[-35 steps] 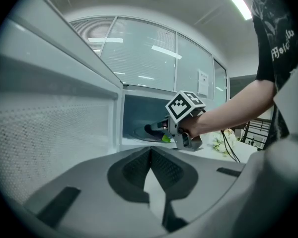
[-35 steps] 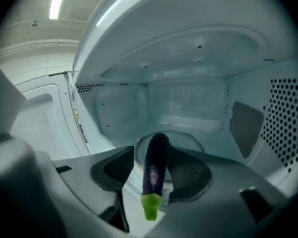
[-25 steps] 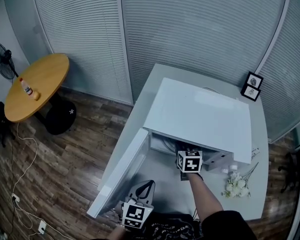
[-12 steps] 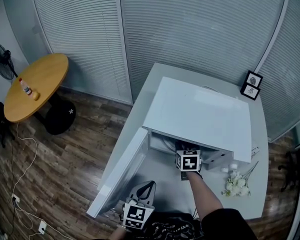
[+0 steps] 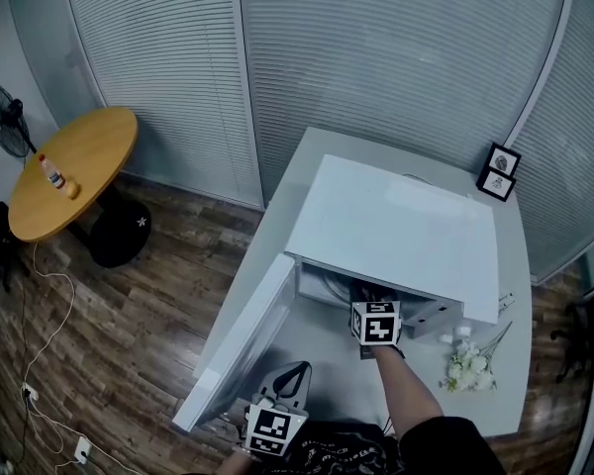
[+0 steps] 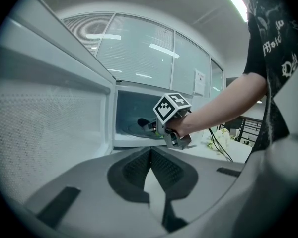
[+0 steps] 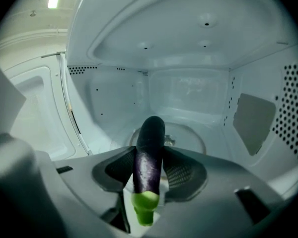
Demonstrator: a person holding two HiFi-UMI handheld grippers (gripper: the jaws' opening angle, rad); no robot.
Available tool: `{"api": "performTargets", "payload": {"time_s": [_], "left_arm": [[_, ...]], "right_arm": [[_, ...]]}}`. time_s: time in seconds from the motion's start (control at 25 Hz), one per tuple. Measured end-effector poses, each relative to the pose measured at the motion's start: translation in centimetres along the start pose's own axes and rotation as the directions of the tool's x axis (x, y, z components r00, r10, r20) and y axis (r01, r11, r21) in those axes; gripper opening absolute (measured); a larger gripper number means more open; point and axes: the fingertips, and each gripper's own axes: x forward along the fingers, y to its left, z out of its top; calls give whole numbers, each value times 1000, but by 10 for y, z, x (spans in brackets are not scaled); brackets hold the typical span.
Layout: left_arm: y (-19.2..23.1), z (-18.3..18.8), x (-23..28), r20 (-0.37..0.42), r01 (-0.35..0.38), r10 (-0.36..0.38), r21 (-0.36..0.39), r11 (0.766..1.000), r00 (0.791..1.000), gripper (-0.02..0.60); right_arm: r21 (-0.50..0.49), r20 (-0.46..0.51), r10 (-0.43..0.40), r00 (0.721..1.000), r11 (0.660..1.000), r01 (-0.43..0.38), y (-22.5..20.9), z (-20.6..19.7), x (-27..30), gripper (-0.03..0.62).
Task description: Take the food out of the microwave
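A white microwave (image 5: 396,226) stands on a white table, its door (image 5: 240,339) swung open to the left. In the right gripper view a dark purple eggplant (image 7: 149,157) with a green stem end lies lengthwise between my right gripper's (image 7: 150,170) jaws, above the glass turntable (image 7: 188,138). The jaws are closing and both pads touch the eggplant's sides. From the head view only the right marker cube (image 5: 376,322) shows at the microwave's mouth. My left gripper (image 5: 295,367) is shut with nothing in it, low in front of the open door. The left gripper view shows the right gripper (image 6: 148,124) reaching into the cavity.
White flowers (image 5: 470,364) lie on the table to the right of the microwave, and two small picture frames (image 5: 500,169) stand at the far right corner. A round wooden table (image 5: 74,166) with a bottle and a fan (image 5: 5,117) stand at the left on the wood floor.
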Motion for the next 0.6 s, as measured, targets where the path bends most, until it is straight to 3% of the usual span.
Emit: {"api": "performTargets", "payload": {"time_s": [0.6], "left_arm": [[-10,3,-7,18,3,-3,23,1000,1000,8]], "right_arm": [[-27,53,13,999,1000,-12,2,11,-38,172]]}}
